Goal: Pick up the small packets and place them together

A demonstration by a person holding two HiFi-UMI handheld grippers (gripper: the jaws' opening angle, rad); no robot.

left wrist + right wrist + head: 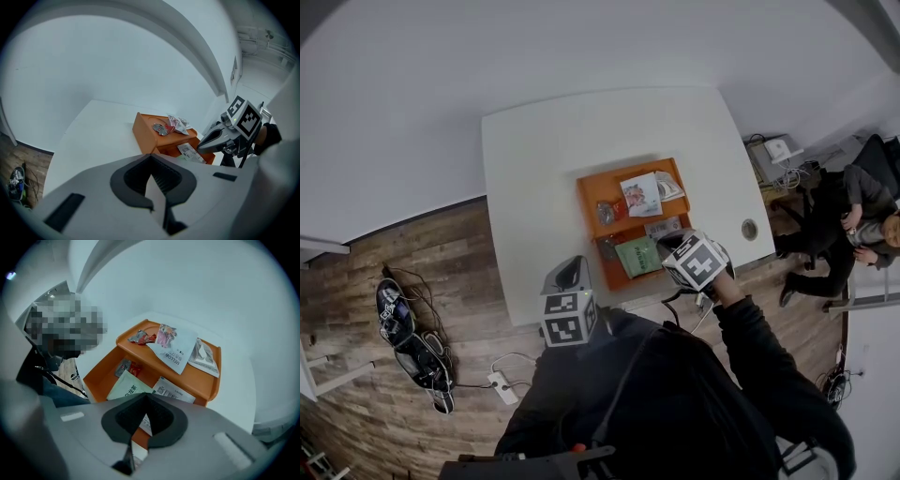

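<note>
An orange two-tier tray [591, 187] stands on the white table [534, 159]. Its upper tier holds a white printed packet [641, 194] [176, 345], a grey packet [204, 355] and small red and silver wrappers [140, 337] [161, 127]. On the lower tier lie a green packet [637, 255] [126, 387] and small sachets [126, 367]. My right gripper [673, 246] [143, 420] hangs over the lower tier, shut on the edge of a white barcode packet [173, 391] [190, 152]. My left gripper [570, 274] [152, 183] hovers at the table's near edge, left of the tray, shut and holding nothing.
A round cable hole [749, 229] sits near the table's right edge. A person [853, 225] sits to the right beside a low shelf with devices [778, 155]. On the wooden floor lie a power strip with cables [502, 382] and dark gear [412, 337].
</note>
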